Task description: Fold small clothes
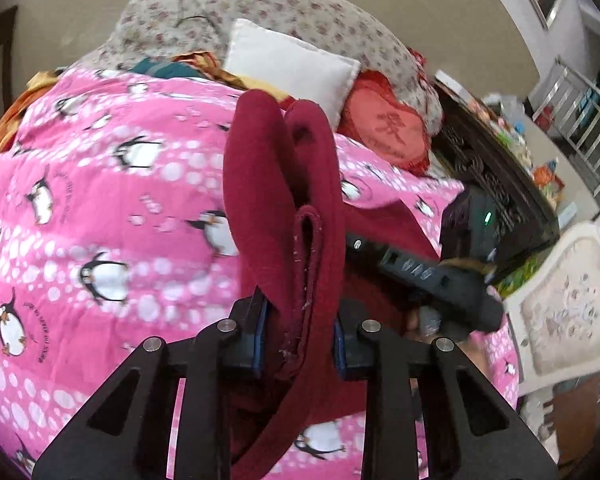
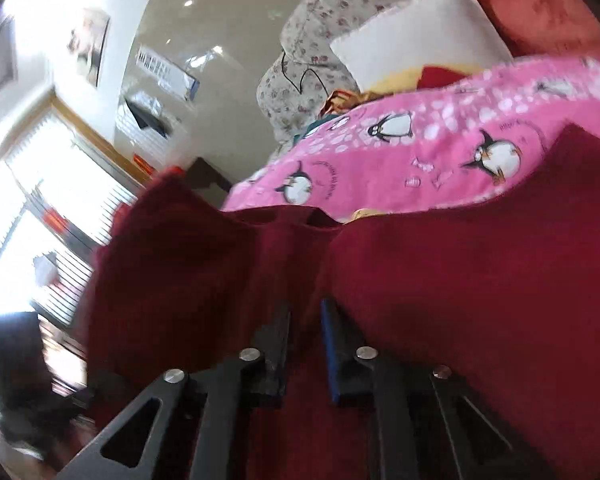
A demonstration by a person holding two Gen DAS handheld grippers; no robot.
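Left gripper point(image 1: 300, 332) pinching maroon garment point(image 1: 276, 184), right gripper point(image 2: 306, 344) seemingly too, above penguin blanket point(image 1: 100, 200)

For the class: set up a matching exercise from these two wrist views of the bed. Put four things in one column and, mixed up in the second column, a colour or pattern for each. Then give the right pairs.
Column 1
1. garment held in the left tongs
2. quilt spread under it
3. square pillow
4. heart-shaped cushion

Column 2
A. plain white
B. pink with penguins
C. dark red
D. red-orange with a character printed on it

Pairs: 1-C, 2-B, 3-A, 4-D
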